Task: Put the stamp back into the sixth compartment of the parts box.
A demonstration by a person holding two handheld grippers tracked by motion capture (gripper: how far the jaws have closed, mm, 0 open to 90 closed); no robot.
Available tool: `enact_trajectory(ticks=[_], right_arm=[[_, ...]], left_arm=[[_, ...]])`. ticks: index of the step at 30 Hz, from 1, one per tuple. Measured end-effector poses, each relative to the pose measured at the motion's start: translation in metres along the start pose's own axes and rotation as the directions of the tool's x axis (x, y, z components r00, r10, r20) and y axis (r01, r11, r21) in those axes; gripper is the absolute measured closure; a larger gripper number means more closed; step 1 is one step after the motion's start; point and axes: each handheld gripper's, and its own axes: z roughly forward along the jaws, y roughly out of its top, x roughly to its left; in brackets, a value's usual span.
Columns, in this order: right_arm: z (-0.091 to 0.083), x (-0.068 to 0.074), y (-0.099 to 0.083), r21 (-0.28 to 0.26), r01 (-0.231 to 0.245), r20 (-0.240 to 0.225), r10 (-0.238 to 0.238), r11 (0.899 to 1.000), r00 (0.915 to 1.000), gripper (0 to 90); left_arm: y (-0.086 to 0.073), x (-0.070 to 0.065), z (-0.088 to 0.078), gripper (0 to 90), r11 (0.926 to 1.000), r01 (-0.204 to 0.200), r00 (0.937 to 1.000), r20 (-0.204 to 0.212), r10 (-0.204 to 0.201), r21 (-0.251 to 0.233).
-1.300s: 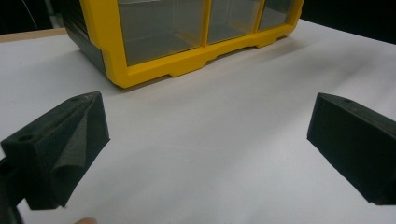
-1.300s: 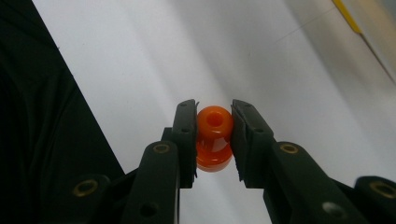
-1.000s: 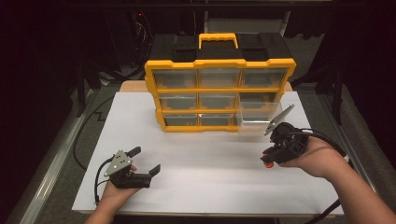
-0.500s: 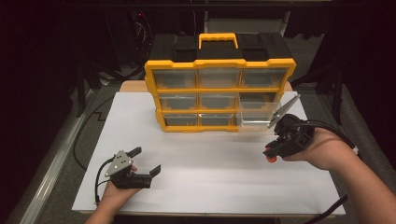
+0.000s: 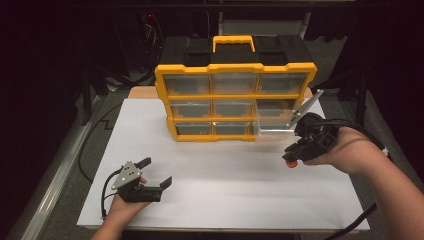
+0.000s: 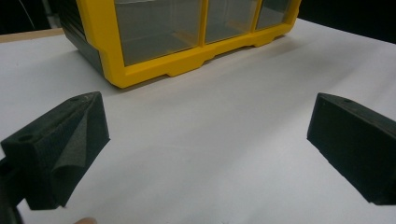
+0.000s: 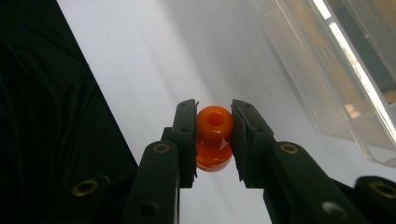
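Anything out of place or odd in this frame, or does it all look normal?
One thing: the bottom-right clear drawer of the yellow organizer is pulled out, unlike the other drawers. The right gripper grips an orange bead beside it; the left gripper is open over the white tabletop.

Orange bead [image 7: 214, 138]: glossy, rounded, two-lobed, with a hole in its facing end; clamped between black jaws, raised above the white tabletop [image 5: 235, 195].
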Motion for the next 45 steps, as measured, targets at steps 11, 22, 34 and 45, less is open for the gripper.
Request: enact_trajectory(ticks=[11,22,34,45], right_arm=[[-0.011,-0.003,0.009,-0.007,-0.008,0.001,0.008,1.000,1.0000,72.9],[-0.030,-0.011,0.019,-0.021,-0.023,0.020,0.023,1.000,0.9995,72.9],[-0.046,-0.019,0.029,-0.036,-0.037,0.039,0.038,0.999,0.9985,72.9],[-0.046,-0.031,0.037,-0.044,-0.055,0.045,0.057,0.998,0.9974,72.9]], left_arm=[[0.000,0.000,0.000,0.3,1.0000,-0.003,1.0000,0.000,0.003,0.002],[0.000,0.000,-0.001,0.3,1.0000,0.002,1.0000,0.003,-0.002,-0.001],[0.000,0.001,0.000,0.3,1.0000,0.004,1.0000,0.004,-0.004,-0.002],[0.000,0.000,0.000,0.3,1.0000,0.003,1.0000,0.001,-0.003,0.002]])
